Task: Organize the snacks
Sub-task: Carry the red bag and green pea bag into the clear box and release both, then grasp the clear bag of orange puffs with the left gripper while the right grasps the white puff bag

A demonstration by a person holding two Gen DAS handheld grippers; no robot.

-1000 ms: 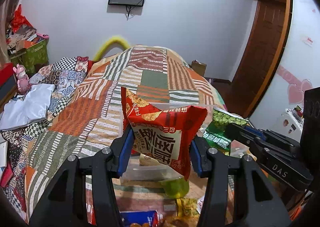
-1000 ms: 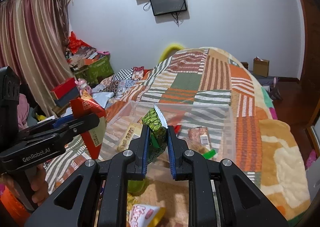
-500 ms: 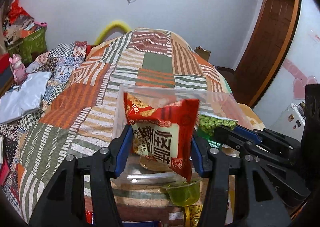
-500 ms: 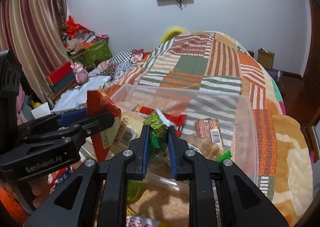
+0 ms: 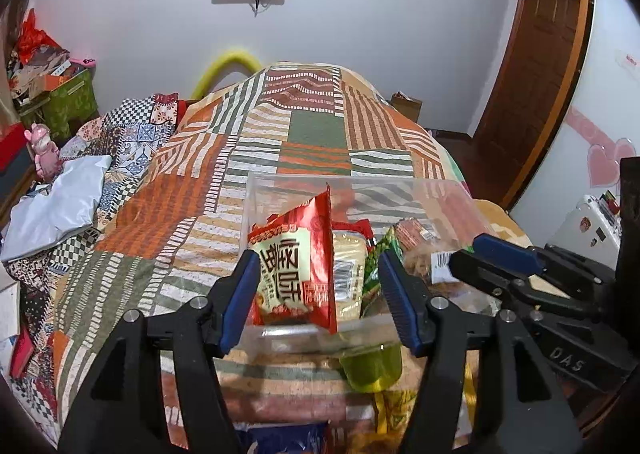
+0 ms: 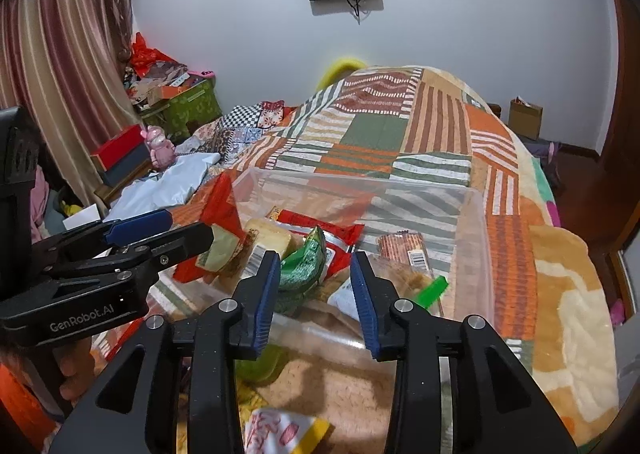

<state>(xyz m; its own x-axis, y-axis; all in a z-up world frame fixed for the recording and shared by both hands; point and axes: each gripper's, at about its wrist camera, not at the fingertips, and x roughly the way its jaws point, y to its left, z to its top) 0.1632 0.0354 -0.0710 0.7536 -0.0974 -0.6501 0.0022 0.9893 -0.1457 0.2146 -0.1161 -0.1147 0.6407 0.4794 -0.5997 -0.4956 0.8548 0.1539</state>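
Both grippers opening over the clear bin (image 5: 440,190): left gripper (image 5: 320,294) frees the red packet (image 5: 296,266), right gripper (image 6: 316,294) frees the green packet (image 6: 304,266), fingers apart.

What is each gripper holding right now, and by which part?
Nothing. Both sets of jaws are opening: the red snack bag has left the left gripper, the green snack bag the right gripper, over the clear bin.

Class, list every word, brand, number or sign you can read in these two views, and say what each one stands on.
"GenRobot.AI": side of the left tool, right wrist view.
"DAS": body of the right tool, left wrist view.
Large Chinese characters on the red snack bag: too distorted to read.
Barcode labels on packets in the clear bin: too small.
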